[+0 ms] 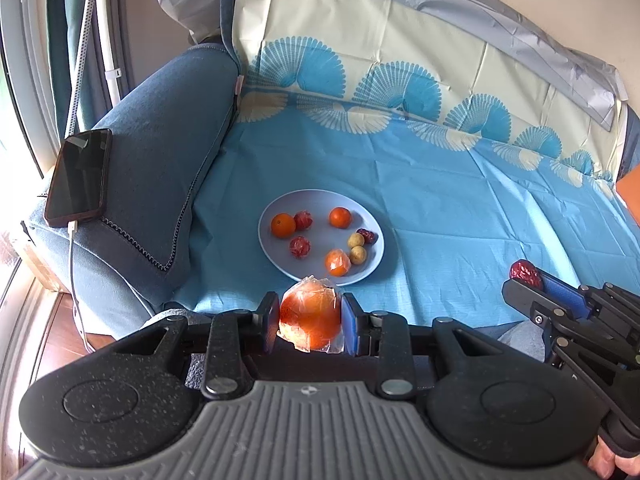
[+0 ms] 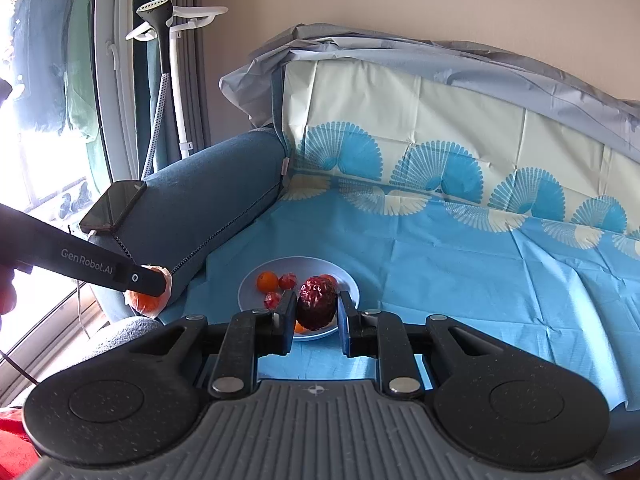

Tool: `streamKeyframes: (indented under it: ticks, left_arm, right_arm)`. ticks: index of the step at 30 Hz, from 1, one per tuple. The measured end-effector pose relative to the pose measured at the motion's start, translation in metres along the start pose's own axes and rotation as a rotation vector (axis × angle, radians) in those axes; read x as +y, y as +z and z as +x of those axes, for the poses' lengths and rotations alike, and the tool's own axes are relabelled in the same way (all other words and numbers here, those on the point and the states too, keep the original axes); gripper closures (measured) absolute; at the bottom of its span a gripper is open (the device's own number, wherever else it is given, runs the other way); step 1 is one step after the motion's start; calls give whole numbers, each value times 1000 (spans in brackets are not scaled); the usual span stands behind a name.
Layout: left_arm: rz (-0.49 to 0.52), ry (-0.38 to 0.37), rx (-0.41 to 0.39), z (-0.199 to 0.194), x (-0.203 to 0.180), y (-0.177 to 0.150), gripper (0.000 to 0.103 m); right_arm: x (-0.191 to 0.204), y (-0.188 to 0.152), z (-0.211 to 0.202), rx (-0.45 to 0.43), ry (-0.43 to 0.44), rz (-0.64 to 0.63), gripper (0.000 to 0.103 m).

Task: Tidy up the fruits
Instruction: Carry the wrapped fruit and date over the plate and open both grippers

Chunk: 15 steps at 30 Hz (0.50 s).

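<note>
Fruit waits in both grippers above a pale blue plate [image 1: 370, 216] set on a blue patterned cloth [image 1: 460, 200] spread over a sofa. The left gripper [image 1: 310, 320] is clamped on a wrapped orange [image 1: 310, 316], its pads pressing the crinkled clear film on either side, just in front of the plate's near rim. The right gripper [image 2: 316, 308] is shut tight on a red date [image 2: 316, 302], held to the right of the plate and apart from it in the left wrist view.

On the plate lie two bare oranges, a third in film, two small red wrapped fruits, two yellowish round fruits and another date.

The wrapped orange looks firm and moderately heavy, but its loose film is likely slippery and may shift under the pads; a grip across the widest part of the fruit, not on the twisted plastic, seems safest. The date appears light, wrinkled and slightly soft, so it should bear a narrow pinch across its middle, though hard pressure could dent it.

A dark phone [image 1: 78, 178] rests on the sofa arm [image 1: 160, 140], well left of the plate.
</note>
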<state>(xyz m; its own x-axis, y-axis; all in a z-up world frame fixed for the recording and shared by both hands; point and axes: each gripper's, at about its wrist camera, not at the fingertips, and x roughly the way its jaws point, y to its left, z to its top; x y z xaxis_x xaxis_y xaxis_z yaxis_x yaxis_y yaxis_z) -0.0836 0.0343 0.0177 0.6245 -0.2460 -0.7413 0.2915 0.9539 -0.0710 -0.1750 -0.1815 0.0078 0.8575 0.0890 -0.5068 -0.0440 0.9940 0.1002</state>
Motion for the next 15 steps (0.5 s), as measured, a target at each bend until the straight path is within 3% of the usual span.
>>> streamKeyframes:
  ticks: [15]
  left_arm:
    - [-6,13,50,19,4,6,67]
  right_arm:
    - [1,0,17,53,8,-1,81]
